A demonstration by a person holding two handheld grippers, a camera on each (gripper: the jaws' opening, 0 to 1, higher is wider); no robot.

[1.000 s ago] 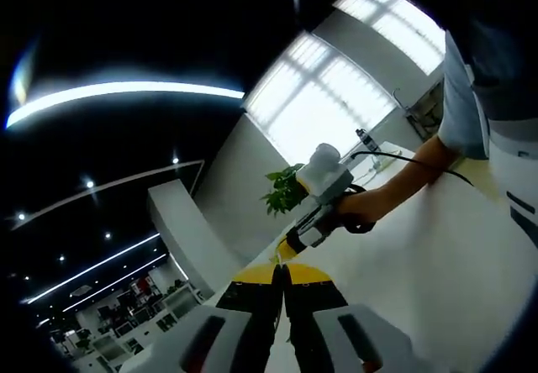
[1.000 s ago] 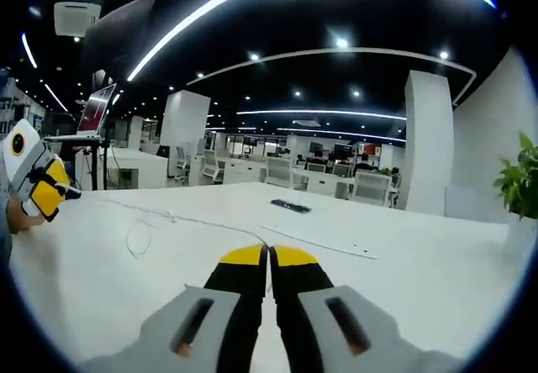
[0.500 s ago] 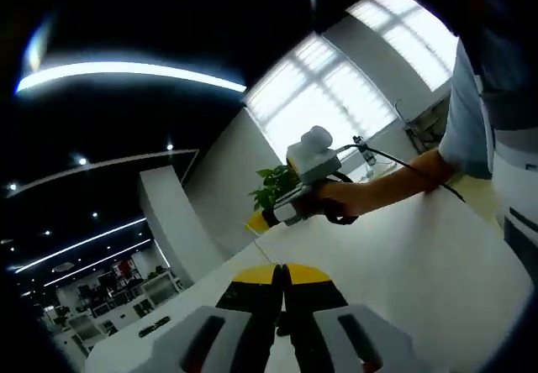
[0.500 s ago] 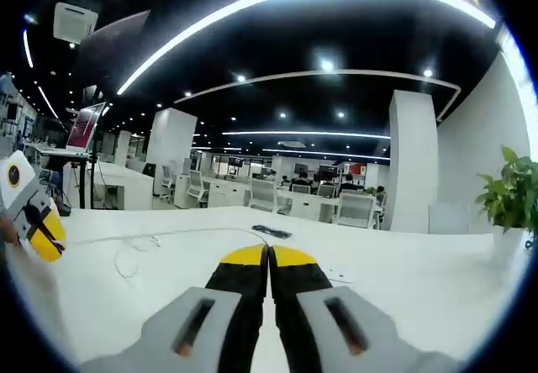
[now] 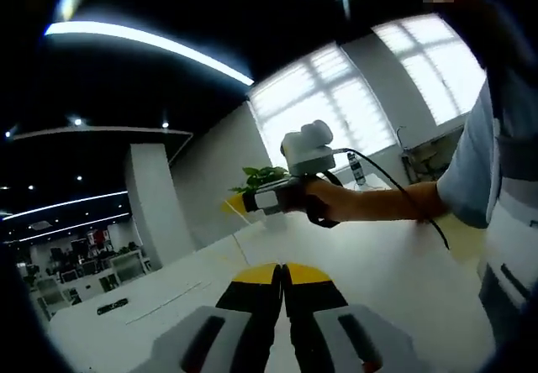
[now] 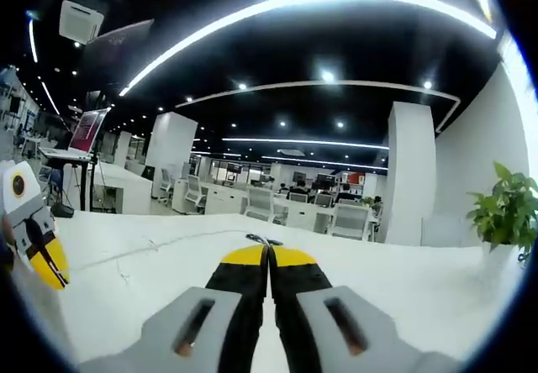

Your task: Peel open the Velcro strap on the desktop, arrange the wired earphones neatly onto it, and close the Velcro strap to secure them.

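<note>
Yellow-tipped jaws of your left gripper and right gripper are pressed together, empty, above the white desk; a potted plant sits at 3 o'clock.

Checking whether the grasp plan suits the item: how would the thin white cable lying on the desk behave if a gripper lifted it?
The cable looks floppy: it trails loosely across the desk, so it would likely droop from a pinch. Being so thin, it seems light and could slip from jaws shut as tight as the right gripper's.

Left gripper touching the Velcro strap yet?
Apart. In the left gripper view the shut left gripper hangs over the bare white desk, with the dark Velcro strap far off.
</note>
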